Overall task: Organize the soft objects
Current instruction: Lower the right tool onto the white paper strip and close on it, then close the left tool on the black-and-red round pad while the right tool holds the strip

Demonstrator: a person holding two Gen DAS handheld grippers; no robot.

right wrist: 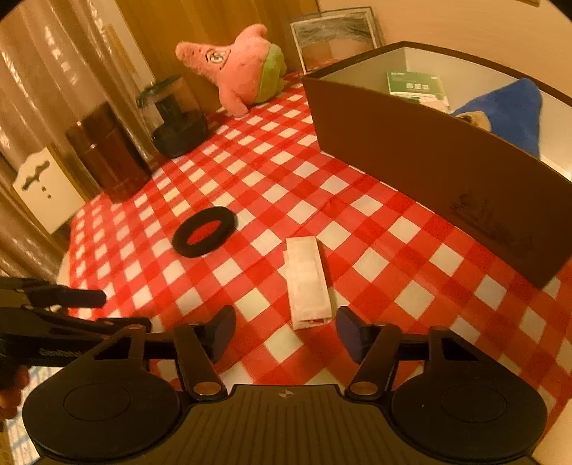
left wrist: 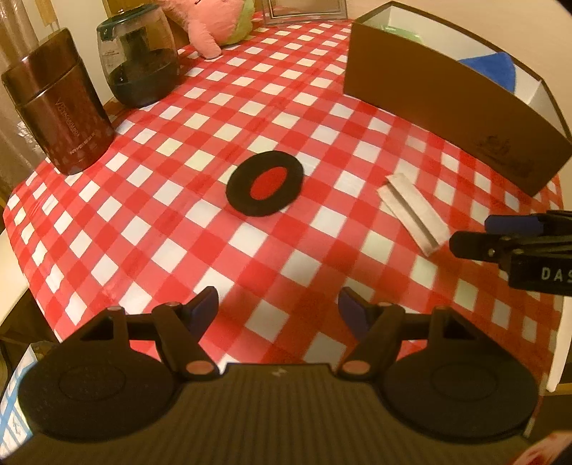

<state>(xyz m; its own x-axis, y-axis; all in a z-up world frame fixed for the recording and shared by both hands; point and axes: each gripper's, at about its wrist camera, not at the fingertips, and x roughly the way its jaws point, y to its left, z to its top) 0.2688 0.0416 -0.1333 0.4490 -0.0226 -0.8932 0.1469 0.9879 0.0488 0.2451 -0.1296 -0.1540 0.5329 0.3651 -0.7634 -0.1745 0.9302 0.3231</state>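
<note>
A black foam ring (left wrist: pixel 265 183) (right wrist: pixel 204 231) lies flat on the red-and-white checked tablecloth (left wrist: pixel 178 221) (right wrist: pixel 375 250). My left gripper (left wrist: pixel 278 310) hovers open over the cloth just in front of the ring, nothing between its fingers. A white folded packet (right wrist: pixel 308 280) (left wrist: pixel 413 211) lies to the ring's right. My right gripper (right wrist: pixel 285 331) stands open directly before the packet's near end, pads apart from it. A pink star plush (right wrist: pixel 243 68) (left wrist: pixel 211 25) sits at the table's far side. A brown box (right wrist: pixel 429 161) (left wrist: pixel 447 111) holds a blue soft item (right wrist: pixel 511 111) (left wrist: pixel 491 69).
A brown canister (left wrist: pixel 59 103) (right wrist: pixel 107 153) and a glass jar with a dark lid (left wrist: pixel 141 59) (right wrist: pixel 175 114) stand at the left edge. A picture frame (right wrist: pixel 336 35) leans at the back. A green-and-white packet (right wrist: pixel 416 86) lies in the box.
</note>
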